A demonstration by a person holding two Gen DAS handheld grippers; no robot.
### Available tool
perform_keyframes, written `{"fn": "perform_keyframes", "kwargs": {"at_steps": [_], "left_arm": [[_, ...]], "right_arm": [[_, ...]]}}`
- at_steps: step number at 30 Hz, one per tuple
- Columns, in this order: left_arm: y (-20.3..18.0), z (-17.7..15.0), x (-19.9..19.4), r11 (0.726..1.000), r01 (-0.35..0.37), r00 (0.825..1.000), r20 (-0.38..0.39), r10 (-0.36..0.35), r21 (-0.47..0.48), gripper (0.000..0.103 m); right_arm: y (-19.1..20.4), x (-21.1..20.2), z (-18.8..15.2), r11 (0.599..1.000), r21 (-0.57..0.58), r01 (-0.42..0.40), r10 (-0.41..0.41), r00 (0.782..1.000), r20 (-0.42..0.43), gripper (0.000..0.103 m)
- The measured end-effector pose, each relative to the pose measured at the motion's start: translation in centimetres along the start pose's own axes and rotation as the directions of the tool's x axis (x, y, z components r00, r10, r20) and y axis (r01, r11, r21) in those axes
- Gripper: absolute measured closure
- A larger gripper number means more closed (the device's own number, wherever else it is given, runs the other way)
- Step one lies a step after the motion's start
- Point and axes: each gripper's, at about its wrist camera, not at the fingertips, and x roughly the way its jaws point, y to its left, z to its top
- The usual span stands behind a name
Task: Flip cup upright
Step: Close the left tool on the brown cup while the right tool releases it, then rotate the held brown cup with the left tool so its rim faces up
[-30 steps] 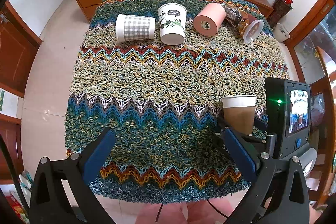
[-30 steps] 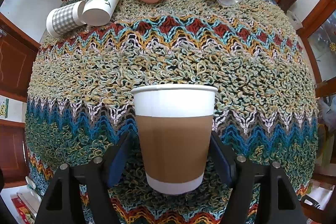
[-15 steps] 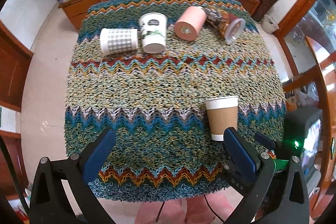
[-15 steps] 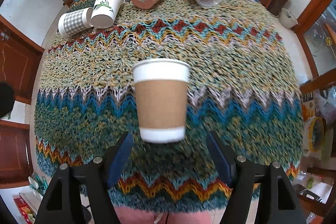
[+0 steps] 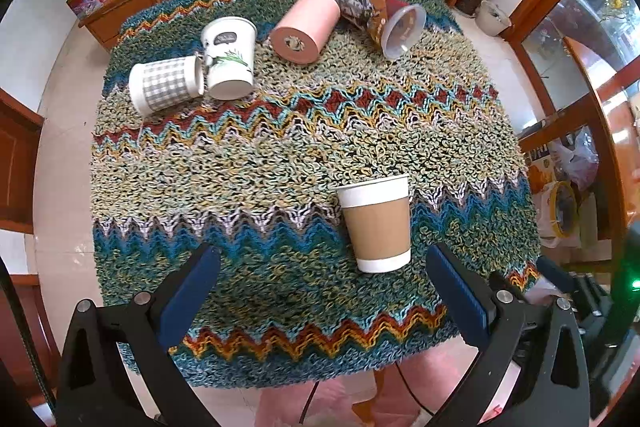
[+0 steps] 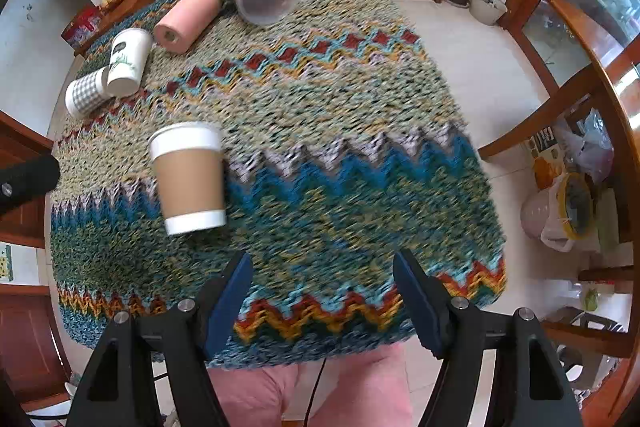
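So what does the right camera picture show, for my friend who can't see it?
A brown paper cup stands upright on a zigzag knitted cloth. The open right gripper is empty. Four cups lie tipped far back.

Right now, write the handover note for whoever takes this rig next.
Left gripper: open, empty, at the near edge of the table.
Right gripper: open, empty, clear of the cup.
Brown-sleeved paper cup: upright on the zigzag knitted cloth, rim up, nothing touching it.
On their sides at the far end: gingham cup, leaf-print cup, pink cup, clear plastic cup.
Done: brown cup stands upright.
Left: the four lying cups, if they count.
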Motion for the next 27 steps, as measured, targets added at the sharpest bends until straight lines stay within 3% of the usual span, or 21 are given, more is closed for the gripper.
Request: {"fn": "perform_keyframes", "kwargs": {"at_steps": [8,16,27], "left_arm": [[-3.4,1.3,5.9,0.997,-0.035,0.993,-0.118,0.026,-0.074,0.001],[-5.3,1.3,9.8,0.986,-0.102,0.982,-0.170,0.078,-0.134,0.001],[-6.0,3.3,11.7,0.988,-0.137,0.957,-0.267,0.112,-0.076,0.002]], "right_arm": [[-3.8,0.9,2.2,0.989,-0.135,-0.053,0.052,0.999,-0.011,0.030],[-7.9,3.6,3.2,0.946,-0.307,-0.108,0.094,0.994,-0.059,0.030],[-9.0,6.0,3.8,0.948,-0.273,-0.161,0.135,0.984,-0.112,0.030]]}}
